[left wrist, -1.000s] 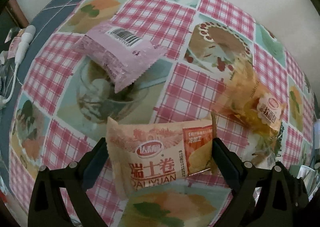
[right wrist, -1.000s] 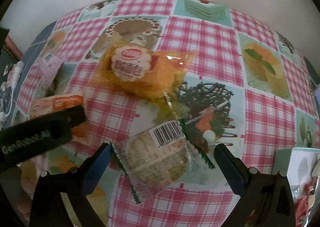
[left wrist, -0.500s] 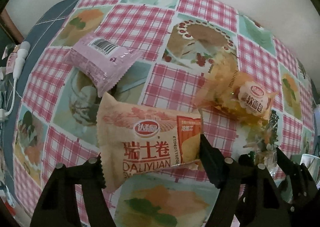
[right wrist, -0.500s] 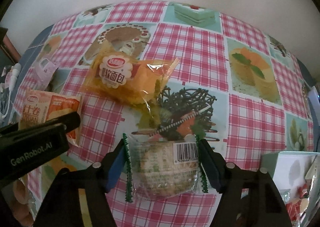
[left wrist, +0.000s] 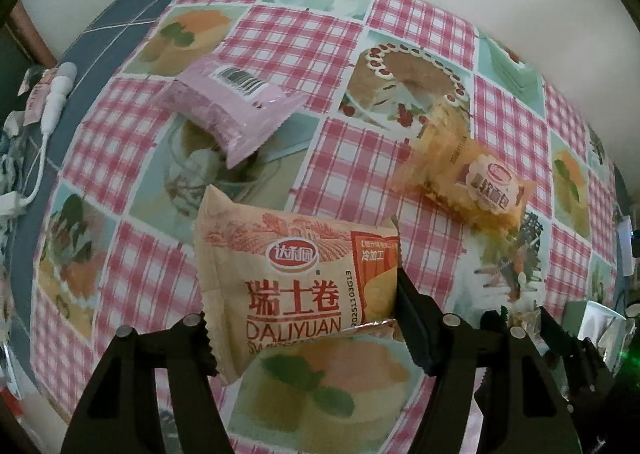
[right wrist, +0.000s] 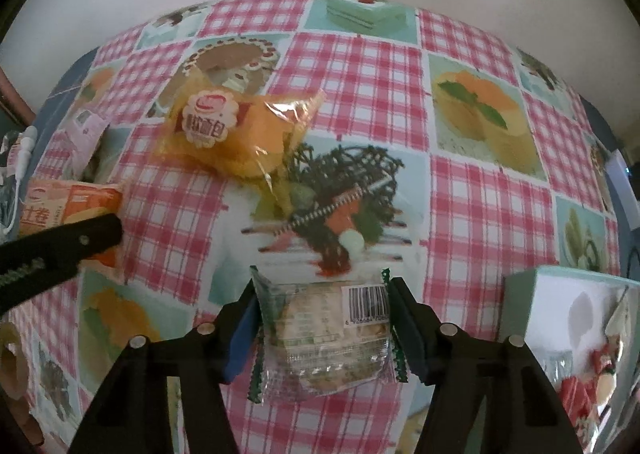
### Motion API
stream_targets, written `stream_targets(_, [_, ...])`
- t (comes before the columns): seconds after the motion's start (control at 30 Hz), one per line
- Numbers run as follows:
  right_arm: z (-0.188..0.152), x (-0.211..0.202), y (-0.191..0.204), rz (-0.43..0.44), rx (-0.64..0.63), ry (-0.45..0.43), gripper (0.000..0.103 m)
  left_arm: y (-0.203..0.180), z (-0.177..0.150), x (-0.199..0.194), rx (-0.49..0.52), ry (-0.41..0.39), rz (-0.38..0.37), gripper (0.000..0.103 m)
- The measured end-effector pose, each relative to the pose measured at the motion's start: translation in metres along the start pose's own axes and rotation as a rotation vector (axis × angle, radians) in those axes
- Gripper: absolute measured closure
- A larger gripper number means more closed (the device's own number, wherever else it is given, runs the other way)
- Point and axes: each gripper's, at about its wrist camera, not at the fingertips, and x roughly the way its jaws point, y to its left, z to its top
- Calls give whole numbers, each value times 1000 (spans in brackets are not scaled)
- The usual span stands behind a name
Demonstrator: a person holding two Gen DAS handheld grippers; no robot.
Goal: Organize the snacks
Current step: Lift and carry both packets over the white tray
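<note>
**Checked tablecloth, a snack in each gripper**

Pink-checked tablecloth [right wrist: 360, 65] printed with cakes covers the table under both grippers. Left gripper [left wrist: 302, 318] is closing its jaws on the peach Swiss-roll packet [left wrist: 296, 286], pads against both short ends, the packet lifted off the cloth. From it, a pink packet [left wrist: 236, 105] lies at eleven o'clock and an orange bread packet [left wrist: 476, 185] at two o'clock. Right gripper [right wrist: 322, 328] is closing on a clear green-edged cracker packet [right wrist: 324, 346], pads touching both sides. An open box [right wrist: 576, 318] with snacks inside stands at three o'clock; the left gripper's finger shows at nine o'clock.
</note>
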Motion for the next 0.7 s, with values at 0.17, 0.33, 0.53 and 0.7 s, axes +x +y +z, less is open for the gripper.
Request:
stream_targets(0.17, [-13, -11, -3, 0, 31, 16, 40, 1, -15, -23, 5, -8, -5, 33])
stream_targets(0.33, [-26, -44, -5, 9, 47, -13, 40, -1, -32, -47, 12, -25, -12, 33])
stream_targets(0.53, [-36, -76, -9, -2, 54, -46, 40, -9, -50, -65, 15, -41, -82, 33])
stream_targets(0.7, [-43, -94, -14, -9, 71, -71, 40, -14, -66, -86, 7, -80, -99, 33])
